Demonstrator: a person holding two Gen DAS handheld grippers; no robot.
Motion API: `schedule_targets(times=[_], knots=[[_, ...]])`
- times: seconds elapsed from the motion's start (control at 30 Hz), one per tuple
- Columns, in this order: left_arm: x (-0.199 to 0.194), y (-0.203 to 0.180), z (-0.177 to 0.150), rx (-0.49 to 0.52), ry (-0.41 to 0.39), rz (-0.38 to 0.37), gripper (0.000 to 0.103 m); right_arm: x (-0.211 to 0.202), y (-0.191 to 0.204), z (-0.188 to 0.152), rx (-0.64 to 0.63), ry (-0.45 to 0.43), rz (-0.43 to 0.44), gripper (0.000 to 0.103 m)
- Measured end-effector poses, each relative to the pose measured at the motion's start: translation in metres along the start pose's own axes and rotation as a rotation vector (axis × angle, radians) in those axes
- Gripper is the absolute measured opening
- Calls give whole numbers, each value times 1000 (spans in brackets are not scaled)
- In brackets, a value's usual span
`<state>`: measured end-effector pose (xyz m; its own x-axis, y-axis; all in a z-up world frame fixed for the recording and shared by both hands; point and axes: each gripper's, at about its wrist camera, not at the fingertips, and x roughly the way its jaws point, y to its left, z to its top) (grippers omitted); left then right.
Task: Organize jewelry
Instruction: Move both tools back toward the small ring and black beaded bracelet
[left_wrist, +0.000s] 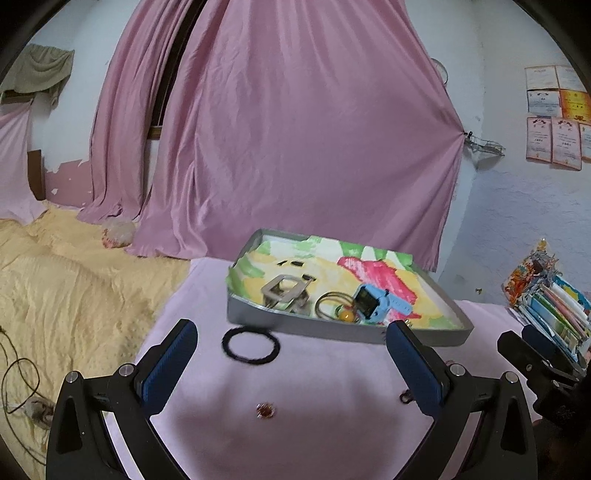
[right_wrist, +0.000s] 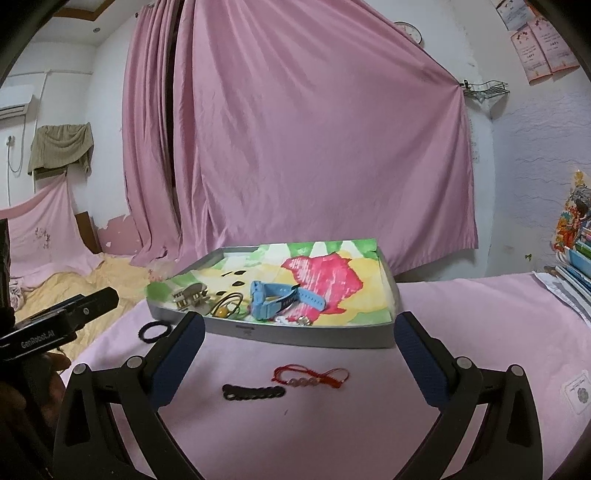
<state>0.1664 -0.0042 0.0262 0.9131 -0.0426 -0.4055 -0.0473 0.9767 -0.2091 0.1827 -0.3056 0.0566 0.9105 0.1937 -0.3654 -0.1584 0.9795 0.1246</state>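
Note:
A grey tray (left_wrist: 332, 329) (right_wrist: 314, 338) lined with a colourful cloth holds a blue watch (left_wrist: 373, 301) (right_wrist: 273, 295), a hair claw (left_wrist: 284, 291) (right_wrist: 190, 293), gold hoops (left_wrist: 332, 301) and an amber bead (left_wrist: 346, 316). On the pink cloth before it lie a black hair tie (left_wrist: 251, 345) (right_wrist: 157, 330), a small red brooch (left_wrist: 265, 410), a black bracelet (right_wrist: 254, 392) and a red string bracelet (right_wrist: 310, 376). My left gripper (left_wrist: 291, 363) is open and empty above the brooch. My right gripper (right_wrist: 301, 356) is open and empty above the bracelets.
A yellow bedspread (left_wrist: 74, 280) lies to the left of the table. Stacked books (left_wrist: 554, 306) (right_wrist: 576, 258) stand at the right edge. A pink curtain (left_wrist: 295, 129) hangs behind. A white card (right_wrist: 578, 391) lies at right.

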Motion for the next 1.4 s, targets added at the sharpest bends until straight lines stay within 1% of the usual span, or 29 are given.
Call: schedule_targets(times=[0.4,0.63,0.73,0.8,1.0,1.17,1.2,1.3,1.33,1.37,1.4], knots=[[-2,10,-9,-15,33,15,103,5,9,-13,8,74,3,101],[2,16,-14,-38,76,32,103,12,11,-16,17,123,1,101],[5,17,-17,-47,107,31,103,16,9,-17,23,144,6,101],[7,19,-21,-63,128,18,103,19,10,-18,24,168,16,101],[14,22,-26,-82,179,11,102,35,15,-27,24,259,41,101],[24,20,-32,-62,238,7,82,46,20,-30,15,319,39,100],[25,20,-32,-60,244,4,80,49,22,-30,11,332,39,99],[28,17,-33,-39,266,3,70,57,29,-31,-2,366,44,96],[30,16,-33,-31,277,2,65,60,31,-31,-4,377,45,95],[33,15,-34,-21,294,1,61,62,32,-31,-7,387,47,91],[34,15,-34,-16,306,4,58,66,35,-32,-9,402,51,82]])
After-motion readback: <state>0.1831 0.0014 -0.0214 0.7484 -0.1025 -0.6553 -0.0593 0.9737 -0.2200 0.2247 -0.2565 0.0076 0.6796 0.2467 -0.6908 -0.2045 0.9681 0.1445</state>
